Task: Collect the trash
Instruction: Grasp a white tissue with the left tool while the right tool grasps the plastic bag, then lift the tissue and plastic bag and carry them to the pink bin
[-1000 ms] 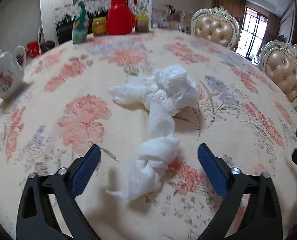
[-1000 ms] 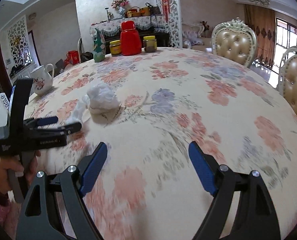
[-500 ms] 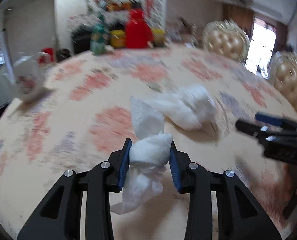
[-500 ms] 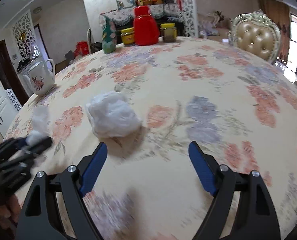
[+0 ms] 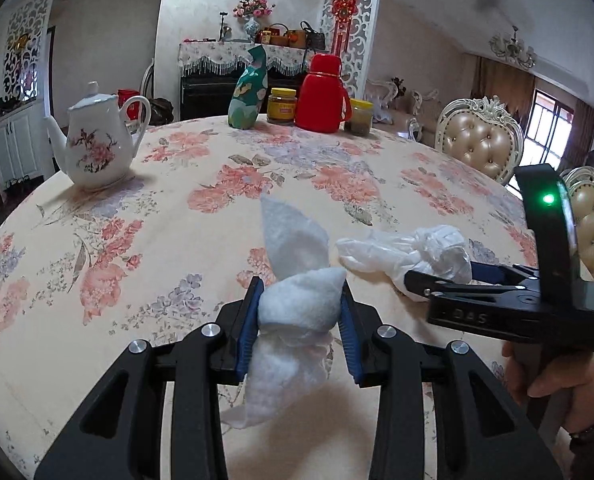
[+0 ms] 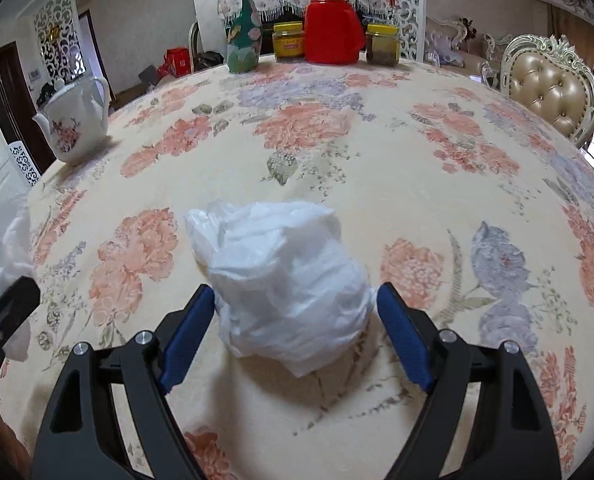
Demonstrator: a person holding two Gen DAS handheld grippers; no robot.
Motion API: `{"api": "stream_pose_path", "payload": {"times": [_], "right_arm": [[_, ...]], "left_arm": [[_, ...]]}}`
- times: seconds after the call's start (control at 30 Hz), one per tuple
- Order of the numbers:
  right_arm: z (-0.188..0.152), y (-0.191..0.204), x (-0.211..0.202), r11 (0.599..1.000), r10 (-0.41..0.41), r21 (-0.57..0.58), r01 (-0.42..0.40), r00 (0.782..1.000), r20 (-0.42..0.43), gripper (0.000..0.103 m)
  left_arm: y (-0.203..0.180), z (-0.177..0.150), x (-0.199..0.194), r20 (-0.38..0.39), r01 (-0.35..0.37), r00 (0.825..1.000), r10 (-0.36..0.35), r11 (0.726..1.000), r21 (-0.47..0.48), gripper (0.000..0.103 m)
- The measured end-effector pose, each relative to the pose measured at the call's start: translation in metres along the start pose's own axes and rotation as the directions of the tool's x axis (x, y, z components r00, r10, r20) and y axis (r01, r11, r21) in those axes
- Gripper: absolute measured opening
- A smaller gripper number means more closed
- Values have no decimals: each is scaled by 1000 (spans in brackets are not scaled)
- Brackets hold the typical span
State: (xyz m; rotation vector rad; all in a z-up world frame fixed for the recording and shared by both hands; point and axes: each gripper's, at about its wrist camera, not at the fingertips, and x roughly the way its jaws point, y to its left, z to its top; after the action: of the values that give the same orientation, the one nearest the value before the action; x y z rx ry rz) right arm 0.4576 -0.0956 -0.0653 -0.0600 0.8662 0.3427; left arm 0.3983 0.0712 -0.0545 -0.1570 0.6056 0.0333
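jaws of the left gripper [image 5: 301, 320] pinch a twisted wad of white tissue [image 5: 297, 304], both blue pads pressed into its sides, the wad lifted clear of the counter [image 5: 177, 216] with a loose tail hanging below. jaws of the right gripper [image 6: 295, 318] stand spread on either side of a crumpled white plastic bag [image 6: 285, 280] that lies on the floral cloth; the pads sit just beside it, and whether they touch it cannot be told. a hand [image 5: 553, 372] grips the right gripper's handle. a white teapot [image 5: 95, 148] stands at the counter's left edge, a red flask [image 5: 321, 94] and jars at the far side.
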Motion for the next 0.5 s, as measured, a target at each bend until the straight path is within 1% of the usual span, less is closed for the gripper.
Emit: {"api": "stream_pose_path", "payload": {"times": [0.03,0.07,0.13,0.17,0.2,0.33,0.5], "right_arm": [[1,0,0,1000,7,3,-7,1000,1,76],[1,0,0,1000,11,1,-11,1000,6,70],[0,1,-1,1000,6,-7,-5,1000,11,54],[0,2,-1,1000,2,-12,-2,1000,15,48],[0,5,-4,1000,1,-26,0,1000,27,45],[-4,6,-14,999,-1,-36,3,998,62,41],[-14,-2,-36,1000,8,14,-9,996,88,40]], "left_arm": [[1,-1,0,-3,3,1000,-3,1000,-6,35],[1,-1,1,-7,6,1000,-6,1000,-11,35],[2,-2,2,-10,3,1000,-3,1000,-11,35],[2,-2,2,-12,2,1000,-2,1000,-12,35],[2,-2,3,-18,9,1000,-9,1000,-17,35],[4,-3,5,-23,8,1000,-8,1000,-23,35],[3,-4,6,-20,7,1000,-8,1000,-10,35]]}}
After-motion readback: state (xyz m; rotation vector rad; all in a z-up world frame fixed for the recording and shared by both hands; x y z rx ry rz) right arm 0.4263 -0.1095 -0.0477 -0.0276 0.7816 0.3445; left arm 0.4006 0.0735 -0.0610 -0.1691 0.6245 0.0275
